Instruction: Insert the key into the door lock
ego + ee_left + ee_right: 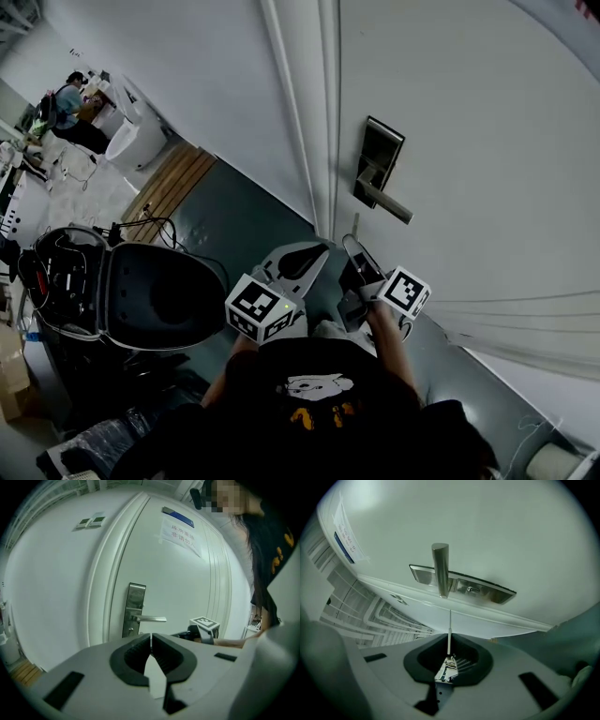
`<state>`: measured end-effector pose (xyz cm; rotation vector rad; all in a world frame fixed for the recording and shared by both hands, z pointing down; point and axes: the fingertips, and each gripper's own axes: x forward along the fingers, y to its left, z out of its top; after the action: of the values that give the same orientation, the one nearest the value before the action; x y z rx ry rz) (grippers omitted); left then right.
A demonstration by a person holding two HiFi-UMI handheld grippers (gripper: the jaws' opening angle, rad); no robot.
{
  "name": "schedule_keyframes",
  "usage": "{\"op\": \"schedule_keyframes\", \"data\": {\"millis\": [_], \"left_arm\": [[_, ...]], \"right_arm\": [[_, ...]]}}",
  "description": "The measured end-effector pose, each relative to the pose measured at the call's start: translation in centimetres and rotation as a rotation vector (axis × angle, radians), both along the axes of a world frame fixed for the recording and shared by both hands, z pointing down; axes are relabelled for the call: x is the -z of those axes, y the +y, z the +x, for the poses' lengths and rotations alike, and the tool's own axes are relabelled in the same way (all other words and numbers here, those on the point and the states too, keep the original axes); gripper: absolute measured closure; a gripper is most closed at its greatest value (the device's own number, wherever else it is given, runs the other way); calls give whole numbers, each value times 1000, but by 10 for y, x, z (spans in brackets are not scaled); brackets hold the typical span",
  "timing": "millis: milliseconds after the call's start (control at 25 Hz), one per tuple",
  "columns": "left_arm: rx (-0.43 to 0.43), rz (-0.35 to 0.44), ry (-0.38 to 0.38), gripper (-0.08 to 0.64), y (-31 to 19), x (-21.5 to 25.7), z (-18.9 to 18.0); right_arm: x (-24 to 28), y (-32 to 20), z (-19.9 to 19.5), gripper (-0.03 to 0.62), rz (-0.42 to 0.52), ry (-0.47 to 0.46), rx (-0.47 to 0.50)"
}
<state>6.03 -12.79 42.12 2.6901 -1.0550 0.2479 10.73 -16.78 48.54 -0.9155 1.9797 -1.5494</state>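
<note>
White door [469,141] fills the background above a grey-green floor [234,225]. Low in front of it, the right tool [449,657] is clenched on the key [449,634]. The key's thin blade points toward the lock plate [487,588] but stays clear of it. In the right gripper view the blade lines up under the handle [440,569], left of the keyhole [472,589]. Beside it, the left tool [151,641] is clenched on nothing, jaw tips touching, facing the door. Farther left, an open black case [141,291] sits on the floor.
</note>
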Motion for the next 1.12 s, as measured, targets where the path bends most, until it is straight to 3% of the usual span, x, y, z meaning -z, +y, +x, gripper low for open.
{"op": "schedule_keyframes", "data": {"millis": [1120], "left_arm": [[-347, 34, 63, 543, -35, 9, -33]], "right_arm": [[-15, -59, -6, 572, -14, 36, -306]]}}
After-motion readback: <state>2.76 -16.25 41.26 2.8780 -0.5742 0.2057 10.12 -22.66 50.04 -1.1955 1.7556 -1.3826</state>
